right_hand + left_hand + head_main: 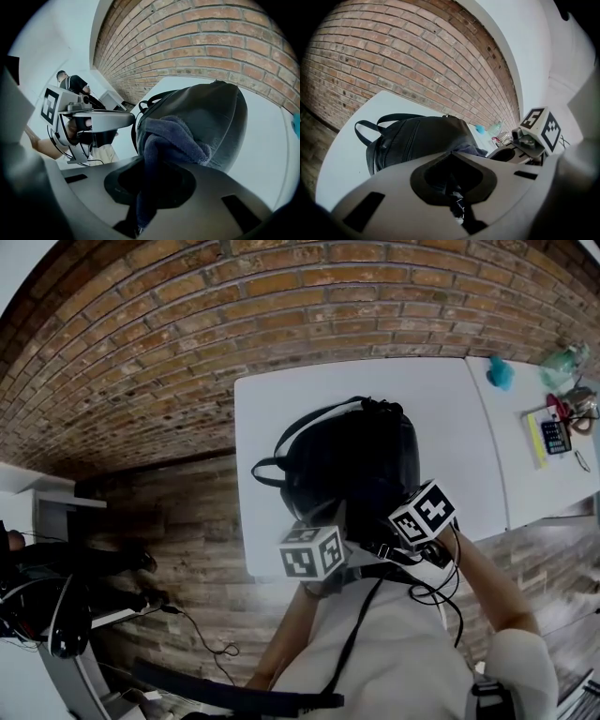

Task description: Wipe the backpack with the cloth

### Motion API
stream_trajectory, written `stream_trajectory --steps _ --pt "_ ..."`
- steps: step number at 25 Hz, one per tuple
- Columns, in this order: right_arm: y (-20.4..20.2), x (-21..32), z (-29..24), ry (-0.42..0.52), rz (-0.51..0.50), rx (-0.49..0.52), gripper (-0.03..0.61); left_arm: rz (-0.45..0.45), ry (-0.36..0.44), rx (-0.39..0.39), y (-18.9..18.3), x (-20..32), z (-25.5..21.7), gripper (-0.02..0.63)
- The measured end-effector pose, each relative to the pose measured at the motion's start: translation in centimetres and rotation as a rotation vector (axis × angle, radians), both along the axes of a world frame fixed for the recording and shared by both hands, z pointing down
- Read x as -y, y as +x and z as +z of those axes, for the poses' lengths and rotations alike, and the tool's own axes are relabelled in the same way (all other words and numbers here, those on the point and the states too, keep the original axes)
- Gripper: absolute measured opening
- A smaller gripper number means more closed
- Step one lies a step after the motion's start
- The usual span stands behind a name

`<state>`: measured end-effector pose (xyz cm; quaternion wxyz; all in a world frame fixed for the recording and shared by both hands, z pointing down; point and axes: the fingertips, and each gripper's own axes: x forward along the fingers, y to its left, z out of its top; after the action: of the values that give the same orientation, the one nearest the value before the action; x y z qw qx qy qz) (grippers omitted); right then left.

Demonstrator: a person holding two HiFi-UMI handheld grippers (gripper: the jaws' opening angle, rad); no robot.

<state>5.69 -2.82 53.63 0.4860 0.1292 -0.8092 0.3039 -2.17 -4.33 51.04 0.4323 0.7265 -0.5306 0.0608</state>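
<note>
A black backpack (361, 460) with a smooth, faintly glossy leather-like skin lies on a matt white table (281, 409); the dark blue cloth (173, 136) looks nubby terry, against a rough brick wall (187, 324) and a wood-plank floor (187, 512).

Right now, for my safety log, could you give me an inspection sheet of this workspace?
Surface: white table.
Job's things: black backpack; dark cloth against it.
Clutter: teal object and bottle on the neighbouring table.
Grippers: right gripper shut on cloth; left gripper shut on backpack.
Cables: black cables by the right gripper; another cable on the wood floor.
Surroundings: brick wall, wood floor.
</note>
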Motion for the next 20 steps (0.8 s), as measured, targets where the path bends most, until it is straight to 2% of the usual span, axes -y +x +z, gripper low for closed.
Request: stream_trajectory --steps 3,7,10,15,20 --pt "-0.1 0.1 -0.5 -0.009 -0.004 0.018 0.038 -0.012 -0.003 0.003 -0.4 -0.2 0.1 0.005" --pt "-1.4 1.5 -3.4 -0.024 0.011 0.113 0.038 -0.028 -0.003 0.006 -1.1 -0.4 0.0 0.005" --pt "-2.5 4.6 -5.7 0.031 0.038 0.17 0.038 -0.037 -0.004 0.008 -1.4 -0.7 0.0 0.005" --pt "-4.6 10.8 -6.8 0.154 0.086 0.181 0.038 -0.05 -0.003 0.012 -2.3 -1.1 -0.1 0.005" --pt "-6.8 16.0 -5.9 0.187 0.132 0.161 0.038 -0.065 -0.002 0.018 -3.4 -1.2 -0.2 0.005"
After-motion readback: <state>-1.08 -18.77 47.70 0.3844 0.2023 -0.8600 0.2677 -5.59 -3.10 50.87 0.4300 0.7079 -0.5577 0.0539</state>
